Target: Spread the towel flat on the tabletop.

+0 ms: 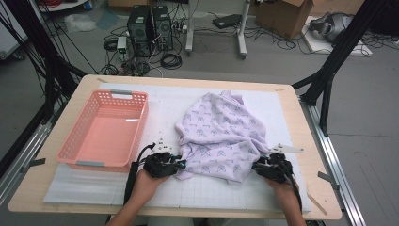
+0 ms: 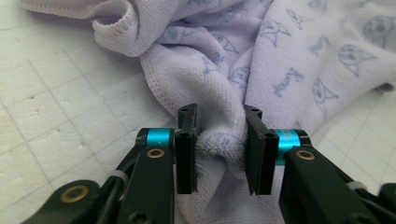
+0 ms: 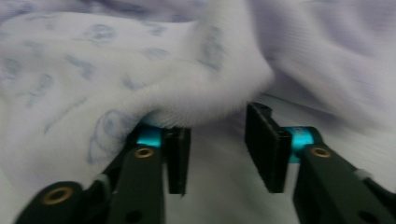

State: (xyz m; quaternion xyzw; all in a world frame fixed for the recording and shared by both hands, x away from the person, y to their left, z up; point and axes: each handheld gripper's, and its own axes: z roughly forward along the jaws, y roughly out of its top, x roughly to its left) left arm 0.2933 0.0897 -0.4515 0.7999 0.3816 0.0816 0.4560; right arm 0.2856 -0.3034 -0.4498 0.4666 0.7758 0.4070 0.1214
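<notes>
A white mat (image 1: pixel 197 193) covers the table (image 1: pixel 28 197). A pink basket (image 1: pixel 104 130) sits at its left. The lilac towel (image 1: pixel 221 134) lies crumpled mid-mat, right of the basket. The left gripper (image 2: pixel 219 140) pinches a fold of the towel's near edge. The right gripper (image 3: pixel 217 140) stands parted under a towel fold, gripping nothing.

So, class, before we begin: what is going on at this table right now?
A person holds a gripper in each hand and works on a crumpled lilac towel lying on the white mat. The left gripper has a fold of the towel's near edge between its jaws, pinched. The right gripper is at the towel's right side with its jaws apart and cloth draped over one of them, not gripped. A pink basket sits to the left with nothing in it.
</notes>
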